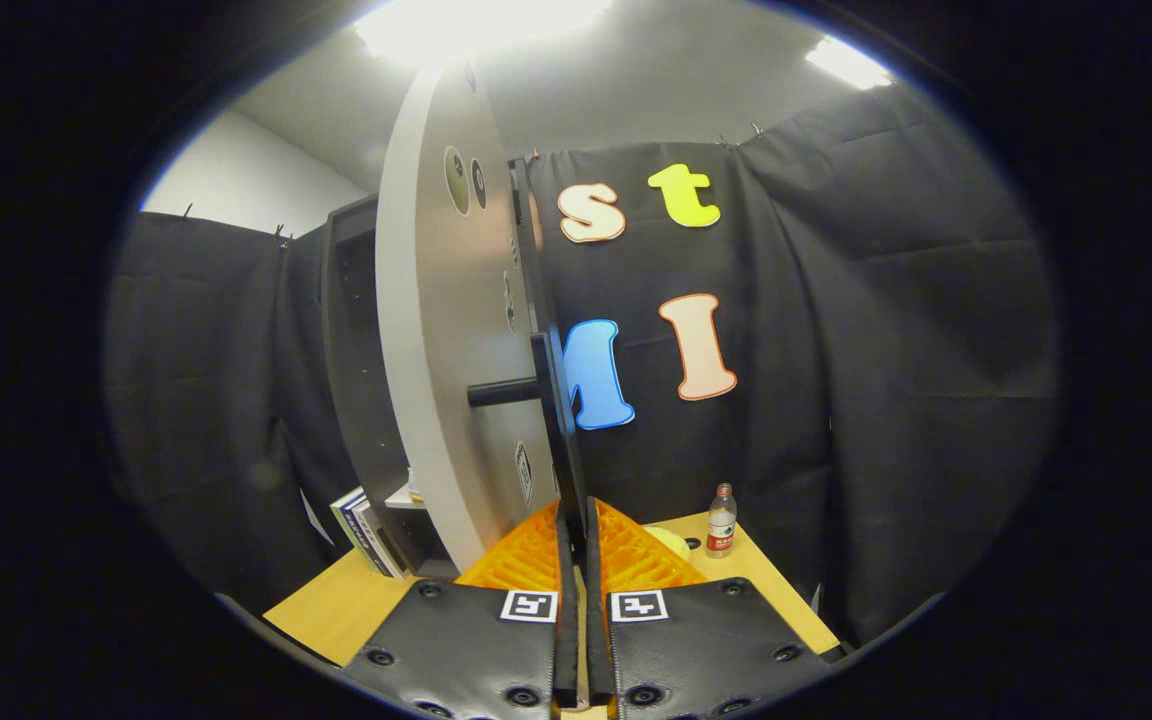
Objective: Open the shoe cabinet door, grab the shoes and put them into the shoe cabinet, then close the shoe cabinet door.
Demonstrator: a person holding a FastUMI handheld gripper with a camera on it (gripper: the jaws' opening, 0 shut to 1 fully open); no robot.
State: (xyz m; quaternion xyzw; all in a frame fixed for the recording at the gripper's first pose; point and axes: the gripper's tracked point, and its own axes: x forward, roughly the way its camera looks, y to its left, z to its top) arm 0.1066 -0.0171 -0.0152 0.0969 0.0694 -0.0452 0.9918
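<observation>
No readable text: the bottle (722,520) label is too small.

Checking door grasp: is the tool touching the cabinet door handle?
Touching. In the gripper view the tool has both fingers closed on the lower end of the dark vertical handle bar at the open cabinet door's edge, no gap showing.

— What kind of place is this?
— A test booth, not a home. Black cloth (896,330) hangs as walls beyond the fingers.
— What else?
— A wooden table (336,610), a dark shoe cabinet (351,330), a water bottle (722,520) and bright ceiling lights (476,20).
</observation>
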